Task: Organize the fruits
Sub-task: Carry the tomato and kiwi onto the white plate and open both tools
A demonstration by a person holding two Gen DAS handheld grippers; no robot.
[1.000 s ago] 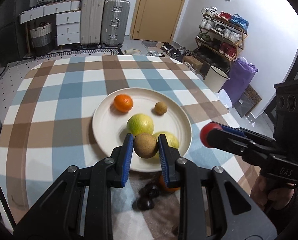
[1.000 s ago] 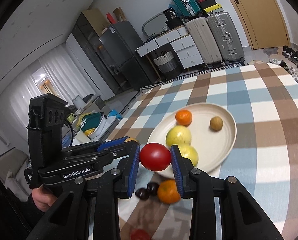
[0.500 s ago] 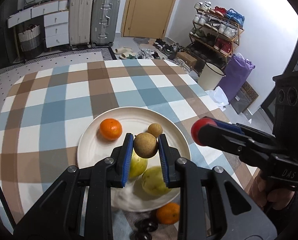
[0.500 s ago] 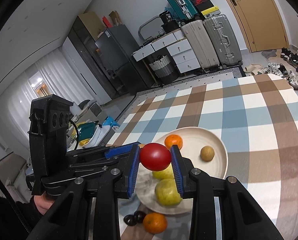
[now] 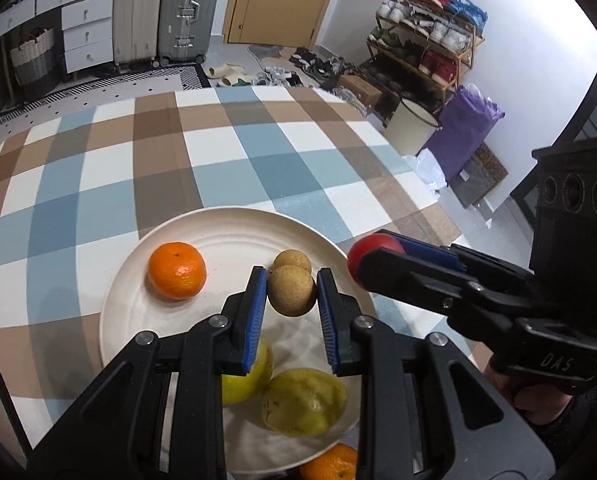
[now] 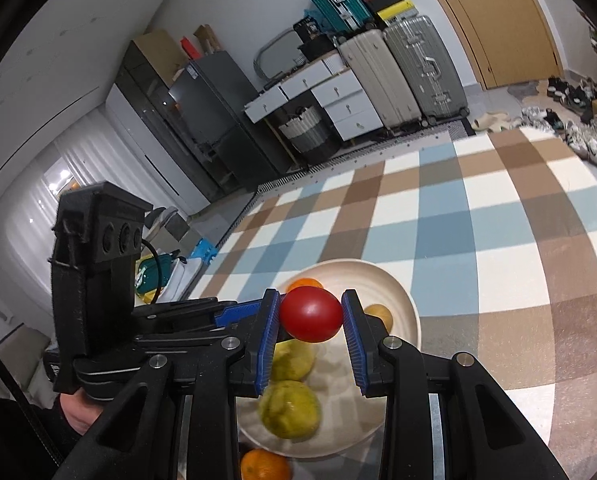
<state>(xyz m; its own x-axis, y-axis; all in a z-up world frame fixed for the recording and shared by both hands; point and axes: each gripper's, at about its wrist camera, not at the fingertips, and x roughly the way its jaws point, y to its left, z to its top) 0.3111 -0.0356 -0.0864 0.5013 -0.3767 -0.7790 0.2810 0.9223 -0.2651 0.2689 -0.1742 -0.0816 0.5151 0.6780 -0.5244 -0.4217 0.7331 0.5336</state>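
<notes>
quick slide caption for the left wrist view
Left gripper carries a brown fruit over the fruit plate.

Two ribbed silver hard-shell suitcases [image 5: 166,10] are standing beside white drawers [image 5: 86,34]; a wooden shoe rack [image 5: 426,36] is lining the white wall by a tan door [image 5: 278,0].

The left gripper [image 5: 291,289] is black with blue pads and clamps a tan-brown round fruit [image 5: 291,290], with a second tan fruit [image 5: 292,260] just beyond it and a bright orange mandarin [image 5: 177,270] off to its left on the cream plate [image 5: 234,226]. Beneath its fingers lie two yellow-green fruits [image 5: 304,401], and the tablecloth [image 5: 234,152] ahead is checked in blue, brown and white. The right gripper [image 6: 310,314], also black with blue pads, clamps a glossy red fruit [image 6: 310,314].
</notes>
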